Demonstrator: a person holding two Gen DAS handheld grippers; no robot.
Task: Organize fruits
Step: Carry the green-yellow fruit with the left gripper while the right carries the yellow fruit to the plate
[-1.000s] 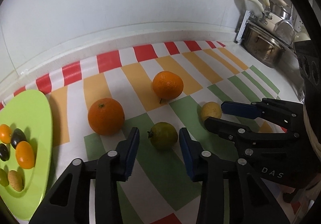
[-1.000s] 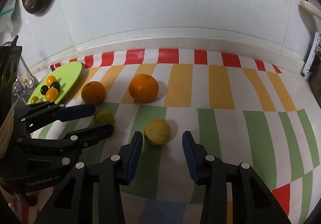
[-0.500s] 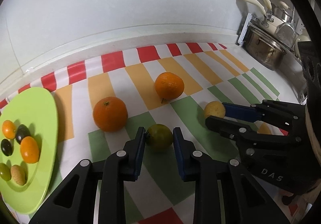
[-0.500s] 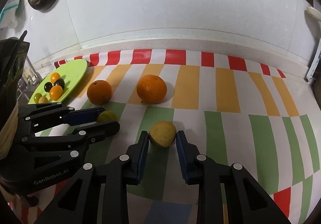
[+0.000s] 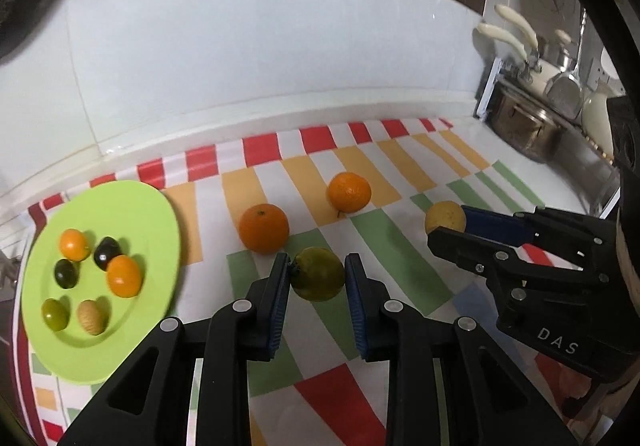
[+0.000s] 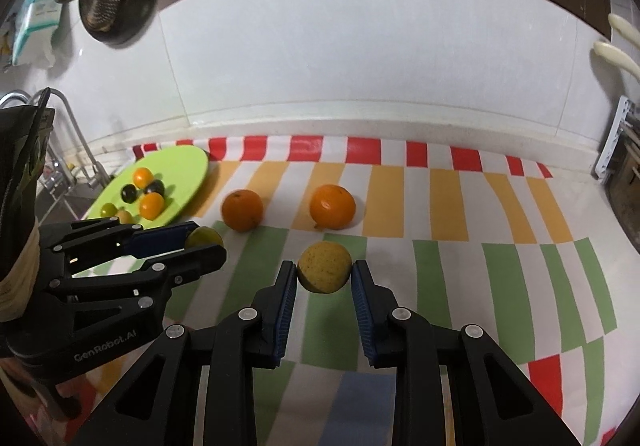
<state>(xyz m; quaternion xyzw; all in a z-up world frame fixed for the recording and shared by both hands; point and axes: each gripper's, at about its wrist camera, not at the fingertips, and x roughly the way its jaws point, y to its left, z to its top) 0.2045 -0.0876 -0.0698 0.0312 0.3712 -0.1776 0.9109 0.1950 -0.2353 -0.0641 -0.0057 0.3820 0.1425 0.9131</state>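
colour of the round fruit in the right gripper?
Dull yellow with small brown speckles; the round fruit sits between the right gripper pads, clearest in the right wrist view.

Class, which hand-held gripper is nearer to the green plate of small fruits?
Left. The left hand-held gripper, shut on the green fruit, sits beside the green plate; the right hand-held gripper, gripping the yellow fruit, is farther off.

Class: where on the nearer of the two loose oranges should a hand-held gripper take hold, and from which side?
Grip the nearer orange across its widest middle, fingers left and right, coming in low from the front. It is round, sits alone on the cloth, and its stem dimple faces upward.
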